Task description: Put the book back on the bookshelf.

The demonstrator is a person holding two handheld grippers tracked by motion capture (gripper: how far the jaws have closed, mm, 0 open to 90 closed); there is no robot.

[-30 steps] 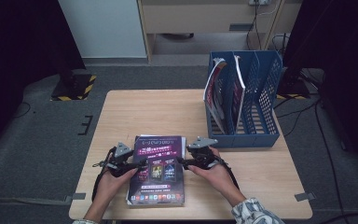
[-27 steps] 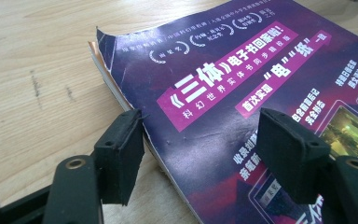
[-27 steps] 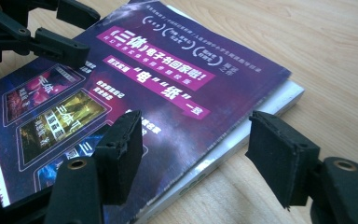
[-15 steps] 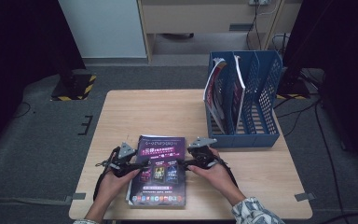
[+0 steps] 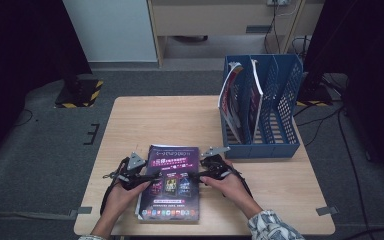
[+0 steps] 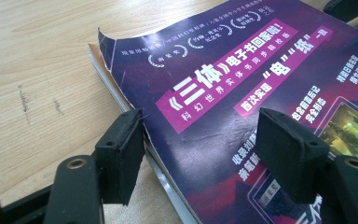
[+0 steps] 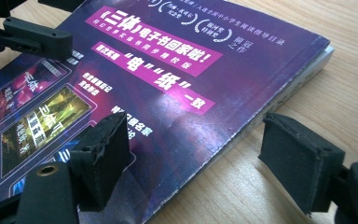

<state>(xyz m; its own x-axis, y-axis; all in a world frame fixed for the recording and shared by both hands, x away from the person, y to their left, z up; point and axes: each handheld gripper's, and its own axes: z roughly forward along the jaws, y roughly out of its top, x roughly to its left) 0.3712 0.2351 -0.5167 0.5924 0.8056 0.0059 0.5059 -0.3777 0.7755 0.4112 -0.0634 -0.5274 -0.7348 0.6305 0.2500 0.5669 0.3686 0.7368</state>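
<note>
Magazine (image 5: 170, 184) lies flat near the front edge of the worktop (image 5: 155, 120), cover up, a purple sheet with white and pink print; it looks to be the top of a thin stack, since pale page edges show beneath it in both gripper views. It sits squared to the front edge, probably set there so both hands can reach its long sides at once.

Blue file rack (image 5: 275, 115) stands at the right rear corner of the worktop, well apart from the magazine, with two or three other magazines upright in its left compartments. My guess is that the flat one is bound for an empty slot there.

Left gripper (image 5: 142, 177) rests at the magazine's left edge. In the left gripper view its jaws straddle that edge, one pad off on the wood, the other over the cover, neither pressing: released. Right gripper (image 5: 205, 172) stands likewise at the right edge, jaws having just been opening, the spine between them but untouched.

How many issues are stacked is hard to tell. The cover's far left corner (image 6: 103, 42) curls up. The person's arms are cut off by the front of the high view, and the rack's contents are too small to read.
</note>
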